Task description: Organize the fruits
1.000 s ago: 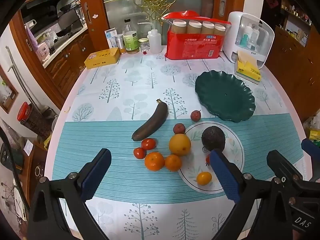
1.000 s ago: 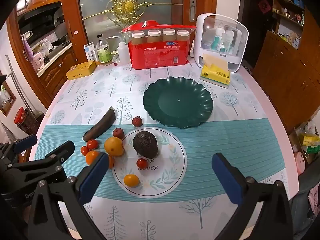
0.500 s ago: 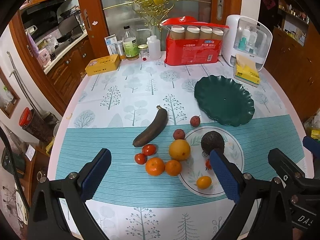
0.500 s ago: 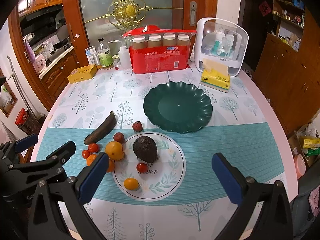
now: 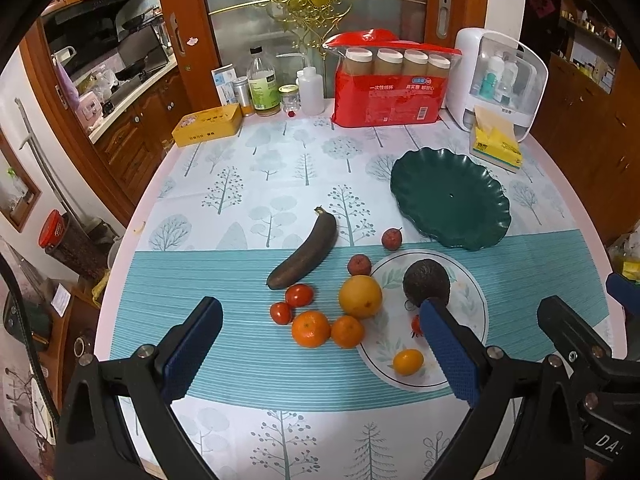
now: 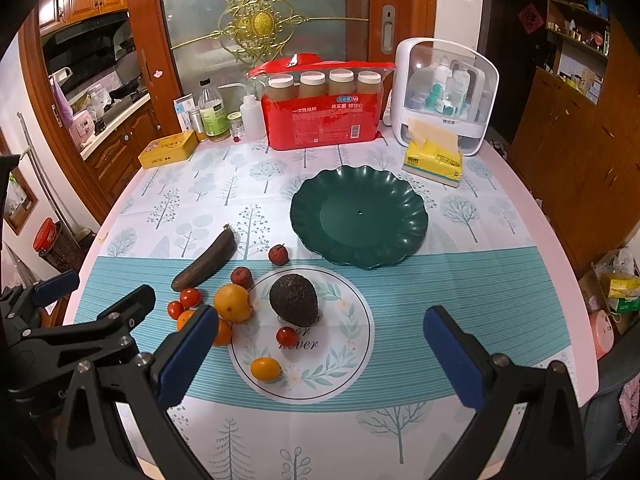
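Note:
Fruit lies near the table's front. A dark avocado point(image 6: 294, 299), a small red tomato point(image 6: 286, 336) and a yellow kumquat point(image 6: 265, 368) rest on a round white leaf-printed mat point(image 6: 344, 344). Left of the mat are a large orange point(image 5: 360, 296), two mandarins point(image 5: 311, 329), two tomatoes point(image 5: 298, 295), two dark red hawthorn-like fruits point(image 5: 391, 239) and a blackened banana point(image 5: 304, 254). An empty dark green scalloped plate point(image 6: 360, 216) sits behind. My left gripper point(image 5: 320, 350) and right gripper point(image 6: 320, 356) hover open above the front edge, holding nothing.
Along the back stand a red pack of paper cups point(image 6: 324, 120), a white storage box point(image 6: 446, 94), a yellow tissue pack point(image 6: 434, 160), bottles point(image 6: 214, 114) and a yellow tin point(image 6: 168, 150). The table edge curves at left and right. Wooden cabinets point(image 6: 580, 152) flank the right.
Both grippers have drawn back and up from the table a little, so the fruit appears slightly farther away. Nothing on the table moved.

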